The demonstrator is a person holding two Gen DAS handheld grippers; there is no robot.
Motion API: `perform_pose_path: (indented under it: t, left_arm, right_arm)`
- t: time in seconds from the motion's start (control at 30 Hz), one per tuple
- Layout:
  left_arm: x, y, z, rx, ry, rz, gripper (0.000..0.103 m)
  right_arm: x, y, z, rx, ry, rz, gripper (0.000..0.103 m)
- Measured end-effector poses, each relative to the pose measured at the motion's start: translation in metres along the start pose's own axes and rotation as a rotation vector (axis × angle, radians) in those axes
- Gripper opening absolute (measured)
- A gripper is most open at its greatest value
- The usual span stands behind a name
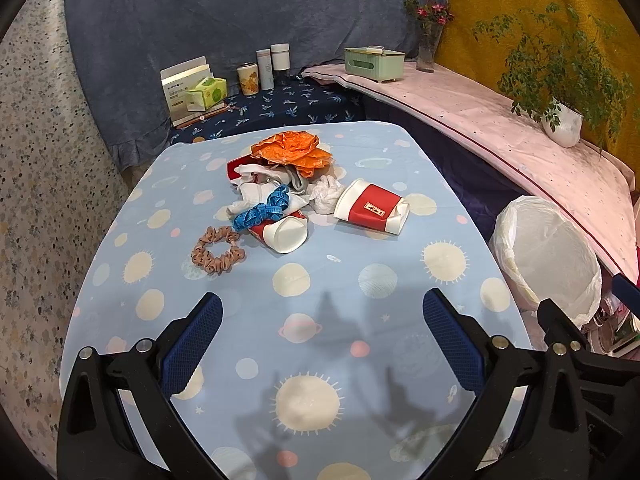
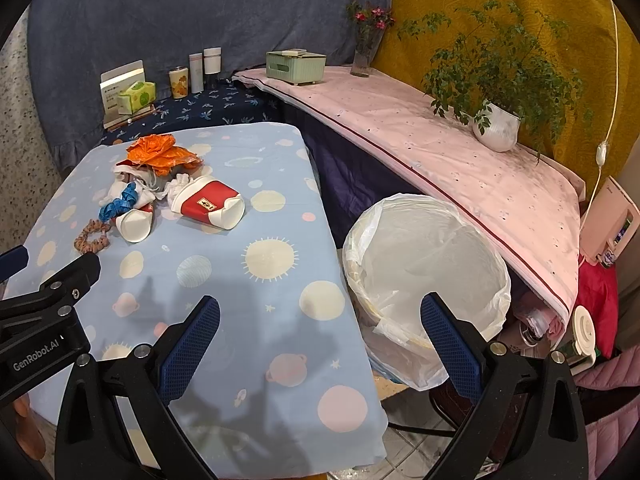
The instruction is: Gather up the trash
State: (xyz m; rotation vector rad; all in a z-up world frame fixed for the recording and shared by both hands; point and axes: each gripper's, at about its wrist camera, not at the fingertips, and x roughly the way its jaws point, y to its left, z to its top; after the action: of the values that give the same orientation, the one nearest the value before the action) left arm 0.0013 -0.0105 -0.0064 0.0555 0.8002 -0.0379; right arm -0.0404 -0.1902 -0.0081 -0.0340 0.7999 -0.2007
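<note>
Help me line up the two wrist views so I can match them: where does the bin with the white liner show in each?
Left wrist: the bin sits at the right edge, beside the table.
Right wrist: the bin sits right of centre, behind the right finger.
Shared landmark: the crushed red-and-white cup on the table.

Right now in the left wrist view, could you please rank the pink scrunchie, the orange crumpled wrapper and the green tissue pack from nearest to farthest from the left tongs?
1. Pink fabric scrunchie, left on the table.
2. Orange crumpled wrapper, far end of the pile.
3. Green tissue pack, back shelf, left.
</note>
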Motion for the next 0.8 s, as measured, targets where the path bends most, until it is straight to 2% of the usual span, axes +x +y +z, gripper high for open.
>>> perform_pose_path:
  t: [0.8]
  left_arm:
    - [0.0019,0.0000,0.0002,0.000,-0.002,-0.002,0.096]
  right_arm:
    - [0.0101,0.0001,-0.0014,-0.004,0.012,-0.004,0.096]
